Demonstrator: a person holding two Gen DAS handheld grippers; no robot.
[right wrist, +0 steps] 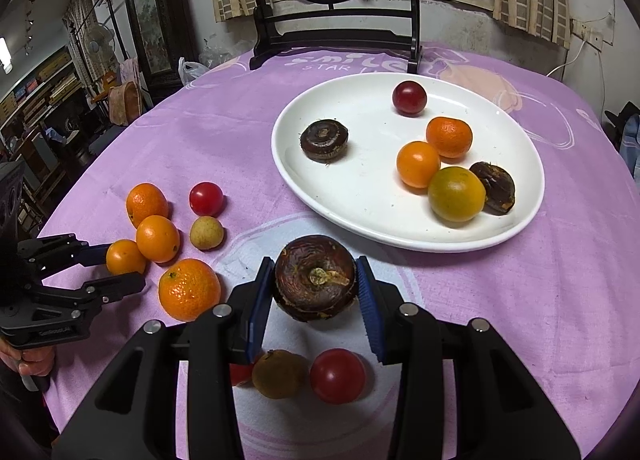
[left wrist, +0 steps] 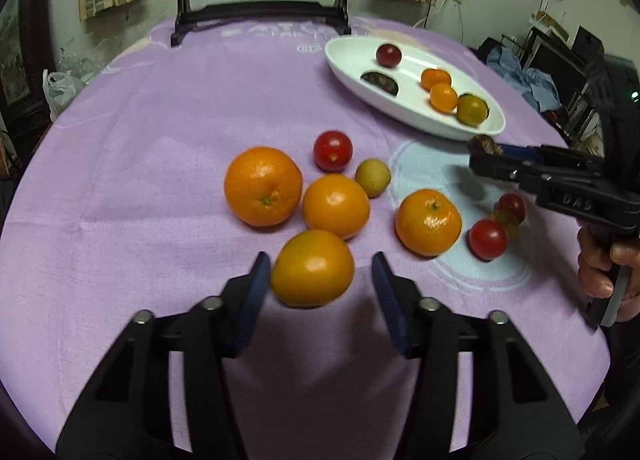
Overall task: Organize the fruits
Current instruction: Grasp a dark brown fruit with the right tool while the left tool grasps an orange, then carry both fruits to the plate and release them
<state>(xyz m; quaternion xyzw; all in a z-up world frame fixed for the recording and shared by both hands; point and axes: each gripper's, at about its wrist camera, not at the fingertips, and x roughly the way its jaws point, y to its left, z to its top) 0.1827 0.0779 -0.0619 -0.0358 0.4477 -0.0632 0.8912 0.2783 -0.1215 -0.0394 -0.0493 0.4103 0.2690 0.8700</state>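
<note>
The surface (right wrist: 520, 300) is a round table under a purple cloth. A dark wooden stand with a round painted panel (right wrist: 332, 35) sits at its far edge.

The white oval plate (right wrist: 352, 195) lies on the right half of the surface, toward the far side. Contents, as seen from the right wrist view:
- one dark brown water chestnut (right wrist: 324, 139) on the left part of the plate;
- one dark red cherry tomato (right wrist: 409, 97) at the far side;
- two small oranges (right wrist: 449, 137), (right wrist: 418, 163) touching each other;
- one yellow-green citrus (right wrist: 456, 193) at the near right, touching a second water chestnut (right wrist: 494, 187) at the right rim.

Loose fruit lies on the cloth left of the plate: a large orange (left wrist: 263, 185), a medium orange (left wrist: 335, 205), a mandarin (left wrist: 428, 221), a red tomato (left wrist: 333, 150) and a pale round longan (left wrist: 373, 177). Near the right tool lie two more red tomatoes (left wrist: 487, 239), (left wrist: 512, 207) with a brownish fruit (left wrist: 505, 219) between them.

The right tool (right wrist: 316, 284) is closed on a dark brown chestnut (right wrist: 315, 278); both blue pads press its sides, and it is held above the cloth just near of the plate rim.

The left tool (left wrist: 316, 280) is partly open around a small orange fruit (left wrist: 313, 268). The left pad (left wrist: 256, 288) is at the fruit's side; the right pad stands apart from it with a visible gap. No grip is established.
</note>
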